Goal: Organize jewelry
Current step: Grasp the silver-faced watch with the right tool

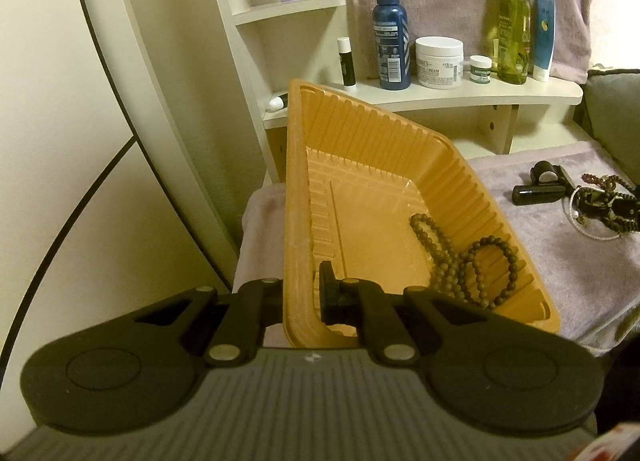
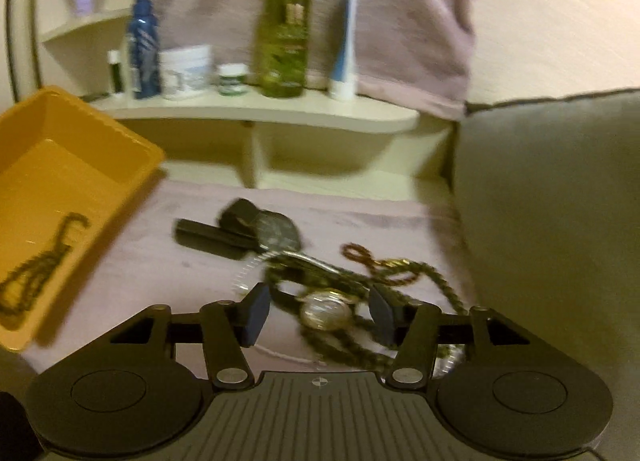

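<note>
My left gripper (image 1: 306,297) is shut on the near rim of an orange plastic tray (image 1: 372,165) and holds it tilted. Brown bead bracelets (image 1: 460,261) lie in the tray's lower corner. The tray (image 2: 60,141) with the beads (image 2: 40,265) also shows at the left of the right wrist view. My right gripper (image 2: 318,315) is open, its fingers on either side of a gold watch (image 2: 326,311) on top of a tangled pile of chains and necklaces (image 2: 360,273). The pile (image 1: 600,205) lies on a mauve towel (image 1: 540,253).
A black watch with its strap (image 2: 240,229) lies beyond the pile. A cream shelf (image 1: 460,95) behind holds bottles, jars and tubes. A grey cushion (image 2: 552,201) stands at the right. A mirror frame (image 1: 120,61) is at the left.
</note>
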Available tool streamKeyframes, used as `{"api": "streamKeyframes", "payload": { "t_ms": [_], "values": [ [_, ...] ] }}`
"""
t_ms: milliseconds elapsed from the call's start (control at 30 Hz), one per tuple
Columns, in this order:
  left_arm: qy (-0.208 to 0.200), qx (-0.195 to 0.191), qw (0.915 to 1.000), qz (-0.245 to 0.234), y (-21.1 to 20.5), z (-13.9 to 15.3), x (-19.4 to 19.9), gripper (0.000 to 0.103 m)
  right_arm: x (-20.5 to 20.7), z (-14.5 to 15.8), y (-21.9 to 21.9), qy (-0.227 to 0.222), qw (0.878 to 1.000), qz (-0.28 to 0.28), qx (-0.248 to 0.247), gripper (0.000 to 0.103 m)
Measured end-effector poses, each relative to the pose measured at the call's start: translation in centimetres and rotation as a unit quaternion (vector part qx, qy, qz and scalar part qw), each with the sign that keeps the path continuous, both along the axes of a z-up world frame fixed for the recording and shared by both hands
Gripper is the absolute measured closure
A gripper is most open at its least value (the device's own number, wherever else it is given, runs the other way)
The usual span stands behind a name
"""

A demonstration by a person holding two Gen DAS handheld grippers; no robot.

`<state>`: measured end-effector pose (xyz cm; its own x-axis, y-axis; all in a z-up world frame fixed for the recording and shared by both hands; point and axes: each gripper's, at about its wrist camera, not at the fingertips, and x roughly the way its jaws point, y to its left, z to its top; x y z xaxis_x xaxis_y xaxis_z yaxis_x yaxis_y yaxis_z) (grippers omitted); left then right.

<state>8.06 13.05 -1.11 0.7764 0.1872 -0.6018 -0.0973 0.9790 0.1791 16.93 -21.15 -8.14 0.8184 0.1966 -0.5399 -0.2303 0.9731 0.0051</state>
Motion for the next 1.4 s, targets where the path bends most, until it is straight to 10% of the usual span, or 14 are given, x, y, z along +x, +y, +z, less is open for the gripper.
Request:
{"api": "streamKeyframes", "payload": {
  "t_ms": [467, 667, 1400],
  "values": [
    [0.002, 0.001, 1.0, 0.001, 0.1, 0.0, 0.1, 0.096, 2.0, -1.7, -0.1, 0.017, 0.999, -0.012, 0.04, 0.047],
    [0.002, 0.001, 1.0, 0.002, 0.0, 0.0, 0.1, 0.096, 1.6, -1.4, -0.1, 0.016, 0.999, -0.021, 0.036, 0.068],
    [0.002, 0.001, 1.0, 0.003, -0.1, 0.0, 0.0, 0.096, -1.6, -0.7, 0.7, 0.025, 0.996, 0.02, 0.083, 0.069]
  ]
}}
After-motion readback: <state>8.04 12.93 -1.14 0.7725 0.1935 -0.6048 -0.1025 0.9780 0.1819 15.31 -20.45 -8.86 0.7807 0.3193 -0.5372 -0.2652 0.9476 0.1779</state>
